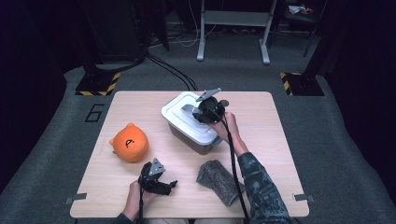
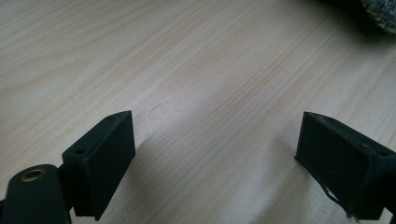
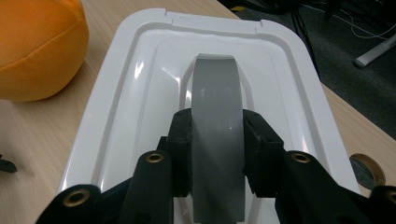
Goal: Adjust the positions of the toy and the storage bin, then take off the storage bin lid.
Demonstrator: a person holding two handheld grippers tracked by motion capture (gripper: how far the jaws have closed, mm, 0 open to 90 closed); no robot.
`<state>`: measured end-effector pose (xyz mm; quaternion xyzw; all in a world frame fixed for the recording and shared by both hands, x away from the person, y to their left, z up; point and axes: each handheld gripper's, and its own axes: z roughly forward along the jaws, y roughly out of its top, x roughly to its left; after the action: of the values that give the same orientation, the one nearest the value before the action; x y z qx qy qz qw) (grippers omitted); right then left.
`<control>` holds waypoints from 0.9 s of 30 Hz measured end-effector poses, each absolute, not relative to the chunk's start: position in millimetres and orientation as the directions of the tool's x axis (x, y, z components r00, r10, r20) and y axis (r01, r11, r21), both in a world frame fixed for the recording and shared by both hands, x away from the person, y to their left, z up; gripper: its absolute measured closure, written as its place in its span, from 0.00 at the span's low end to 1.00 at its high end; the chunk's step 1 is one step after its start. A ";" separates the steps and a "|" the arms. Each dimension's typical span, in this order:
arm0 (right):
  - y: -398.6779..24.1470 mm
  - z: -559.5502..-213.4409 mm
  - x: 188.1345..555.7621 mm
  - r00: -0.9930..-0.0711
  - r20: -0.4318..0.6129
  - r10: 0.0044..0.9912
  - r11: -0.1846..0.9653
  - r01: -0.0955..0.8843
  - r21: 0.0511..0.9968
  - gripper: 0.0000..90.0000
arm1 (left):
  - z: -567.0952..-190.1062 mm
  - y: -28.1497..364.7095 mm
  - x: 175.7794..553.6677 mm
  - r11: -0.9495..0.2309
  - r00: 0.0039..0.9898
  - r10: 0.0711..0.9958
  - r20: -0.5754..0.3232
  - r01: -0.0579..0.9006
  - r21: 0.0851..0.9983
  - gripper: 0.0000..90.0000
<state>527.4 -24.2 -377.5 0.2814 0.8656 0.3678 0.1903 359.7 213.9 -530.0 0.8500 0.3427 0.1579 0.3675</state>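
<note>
Box (image 1: pixel 189 122) sits toward the table's (image 1: pixel 261 154) far edge, near the middle, white lid on, long axis running from far-left to near-right. Grey lid handle (image 3: pixel 218 135) follows that axis. Right gripper (image 3: pixel 218 151) clamped across the handle. Left gripper (image 2: pixel 215 158), jaws apart, over bare wood near the front edge, just beside orange plush (image 1: pixel 130 143).

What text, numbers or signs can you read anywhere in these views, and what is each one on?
"6": a dark numeral on the grey floor left of the table.
A small black mark on the orange plush toy: a printed shape, not readable as a letter.
Yellow-and-black hazard stripes on the stand bases: no words.
White lid and grey handle: no lettering.
</note>
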 end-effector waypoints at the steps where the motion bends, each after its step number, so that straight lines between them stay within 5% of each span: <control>1: -22.2 -377.0 523.8 -0.764 -0.109 0.636 0.568 0.367 0.737 0.74 | -530.0 214.0 359.7 -0.495 0.715 0.698 0.017 0.466 0.733 0.12; 27: -22.8 -361.3 510.0 -0.751 -0.160 0.640 0.553 0.306 0.775 0.74 | -530.2 213.8 359.5 -0.491 0.712 0.702 0.014 0.470 0.734 0.12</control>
<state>510.0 -22.8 -361.3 0.2770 0.8537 0.3832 0.2181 359.5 213.8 -530.2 0.8488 0.3453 0.1579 0.3679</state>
